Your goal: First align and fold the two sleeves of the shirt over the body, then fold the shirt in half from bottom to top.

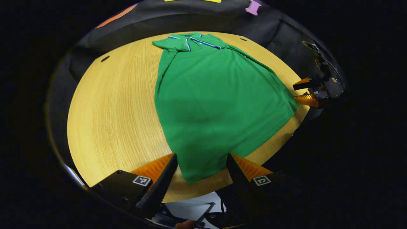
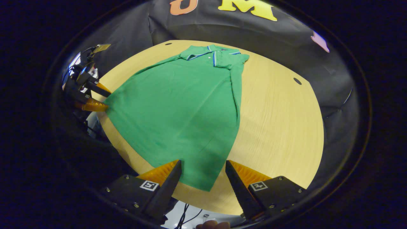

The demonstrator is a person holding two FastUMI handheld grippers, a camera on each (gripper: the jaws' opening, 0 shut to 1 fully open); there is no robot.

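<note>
A green polo shirt (image 1: 210, 95) lies flat on the round wooden table (image 1: 111, 111), collar (image 1: 194, 41) at the far side and hem toward me. Both sleeves lie folded in along the body's sides. In the left gripper view, my left gripper (image 1: 202, 155) is open, its fingers either side of one hem corner (image 1: 190, 176). My right gripper (image 1: 295, 92) is open at the other hem corner, by the table's right edge. In the right gripper view, the shirt (image 2: 178, 105) runs down to my open right gripper (image 2: 203, 162), which straddles its hem corner (image 2: 203, 186). The left gripper (image 2: 108, 100) stands open at the far left.
Bare tabletop (image 2: 279, 121) lies to the outside of the shirt in each view. Small dark holes (image 1: 105, 58) (image 2: 297, 81) mark the table near its rim. The table's near edge runs just behind both grippers, with pale floor and cables (image 2: 184, 216) below it.
</note>
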